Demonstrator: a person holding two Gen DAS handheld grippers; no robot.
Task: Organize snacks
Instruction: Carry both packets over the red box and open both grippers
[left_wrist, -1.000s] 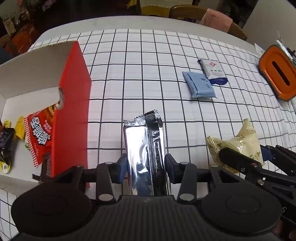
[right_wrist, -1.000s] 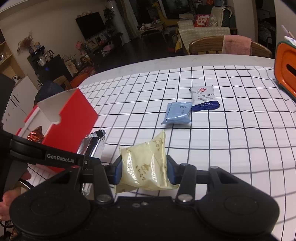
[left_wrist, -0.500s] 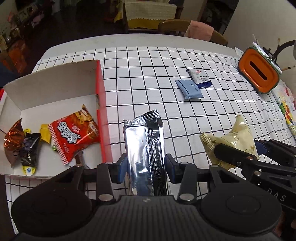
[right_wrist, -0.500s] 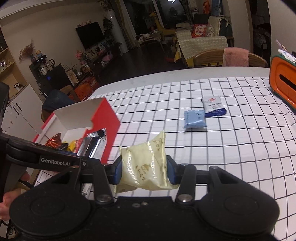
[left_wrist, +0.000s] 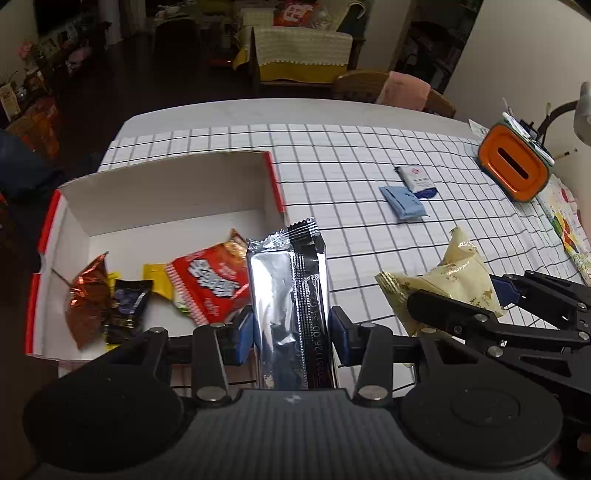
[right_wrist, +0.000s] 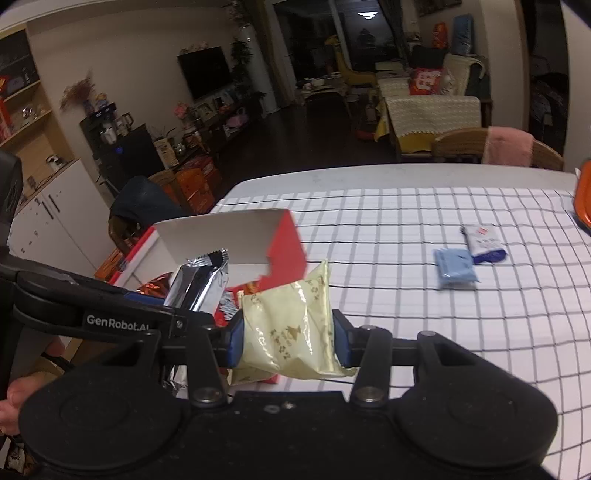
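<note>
My left gripper (left_wrist: 291, 334) is shut on a silver foil bar (left_wrist: 286, 295), held above the right wall of the red box (left_wrist: 275, 181). My right gripper (right_wrist: 288, 341) is shut on a cream yellow packet (right_wrist: 290, 325), held beside the left gripper, above the table just right of the box (right_wrist: 288, 243); the packet also shows in the left wrist view (left_wrist: 447, 284). Inside the box lie a red snack bag (left_wrist: 207, 280), a copper foil packet (left_wrist: 86, 295) and a dark packet (left_wrist: 125, 306). A light blue packet (left_wrist: 404, 201) and a white and blue packet (left_wrist: 419, 181) lie on the table.
The table carries a white cloth with a black grid (left_wrist: 351, 166). An orange tissue box (left_wrist: 511, 168) stands at the far right edge. A wooden chair with a pink towel (left_wrist: 402, 86) is behind the table. A printed sheet (left_wrist: 570, 229) lies at the right edge.
Both grippers have risen and moved left with their snacks. The box's inside has come into full view, and the silver bar now hangs over the box's right wall.
</note>
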